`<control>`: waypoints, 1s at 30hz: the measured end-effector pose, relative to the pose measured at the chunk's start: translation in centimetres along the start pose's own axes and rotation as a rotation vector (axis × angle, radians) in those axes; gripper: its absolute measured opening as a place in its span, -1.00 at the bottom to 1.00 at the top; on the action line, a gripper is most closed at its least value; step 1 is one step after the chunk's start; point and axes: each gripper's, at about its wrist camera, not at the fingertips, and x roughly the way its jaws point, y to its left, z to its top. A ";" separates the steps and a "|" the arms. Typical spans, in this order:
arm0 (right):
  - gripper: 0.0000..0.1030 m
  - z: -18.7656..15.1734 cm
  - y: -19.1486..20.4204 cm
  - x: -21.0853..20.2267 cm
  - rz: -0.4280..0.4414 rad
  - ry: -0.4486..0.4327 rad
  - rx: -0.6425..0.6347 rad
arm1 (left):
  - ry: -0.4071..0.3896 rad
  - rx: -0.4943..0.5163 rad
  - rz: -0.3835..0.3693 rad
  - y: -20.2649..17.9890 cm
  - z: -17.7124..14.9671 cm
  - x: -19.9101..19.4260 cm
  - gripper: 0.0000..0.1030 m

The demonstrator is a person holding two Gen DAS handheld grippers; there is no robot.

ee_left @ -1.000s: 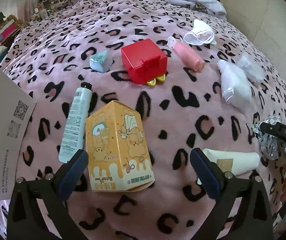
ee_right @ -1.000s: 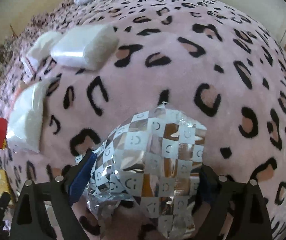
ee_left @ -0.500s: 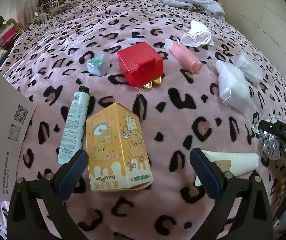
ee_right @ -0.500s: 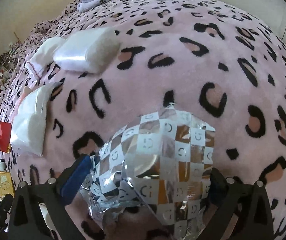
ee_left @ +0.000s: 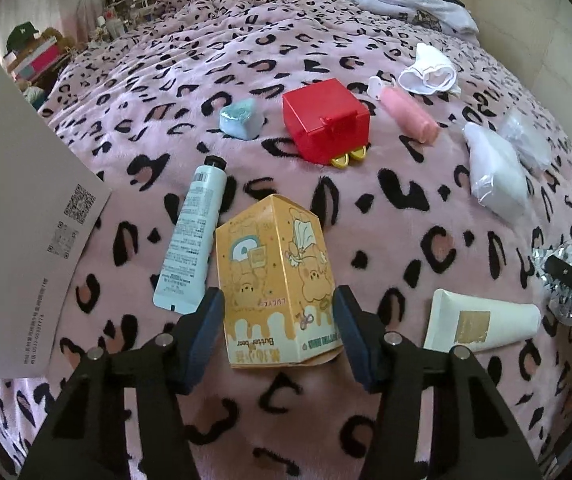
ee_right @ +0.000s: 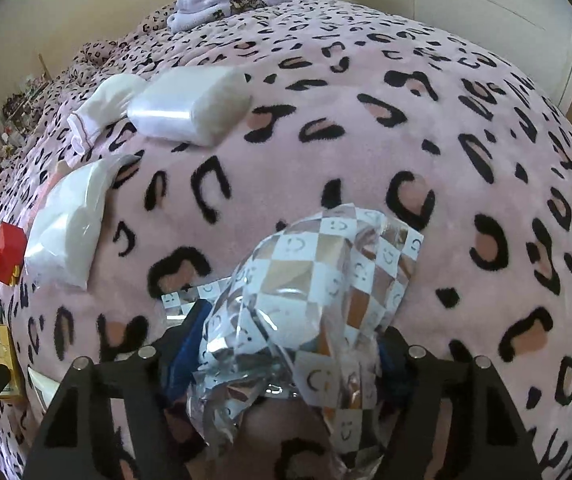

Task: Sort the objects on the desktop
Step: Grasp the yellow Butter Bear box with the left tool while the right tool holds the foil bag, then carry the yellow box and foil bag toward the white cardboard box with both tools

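A pink leopard-print blanket (ee_left: pixel 366 208) carries everything. Near centre, the yellow cartoon carton (ee_left: pixel 276 280) lies between the left gripper (ee_left: pixel 278 330), whose jaws are closing on its sides. Far right, the right gripper (ee_right: pixel 286 350) is closing around a crinkled silver checkered foil bag (ee_right: pixel 318 280).

A bed is covered by a pink leopard-print blanket (ee_left: pixel 286 40) that spreads across both views. At its far end lies a heap of pale lilac clothes (ee_left: pixel 414 0) beside a cream wall (ee_left: pixel 526 20). Off the bed's left side, cluttered shelves (ee_left: pixel 134 4) hold small items, and a dark green cap (ee_left: pixel 24 34) sits on stacked boxes (ee_left: pixel 34 58).
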 end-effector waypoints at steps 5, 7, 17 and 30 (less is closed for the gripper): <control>0.20 -0.8 -1.4 -1.4 0.017 -0.025 0.018 | -0.039 0.022 -0.009 -0.5 0.4 -1.7 -0.64; 0.19 -1.0 -1.6 -1.7 0.020 -0.024 0.019 | -0.031 0.033 -0.027 -0.8 0.7 -1.8 -0.67; 0.20 -1.0 -1.9 -1.7 0.031 -0.014 0.013 | 0.067 -0.062 -0.146 1.1 0.3 0.4 0.92; 0.20 -1.1 -2.2 -1.8 0.049 -0.028 0.021 | 0.089 -0.016 -0.045 -1.0 -0.2 2.2 0.09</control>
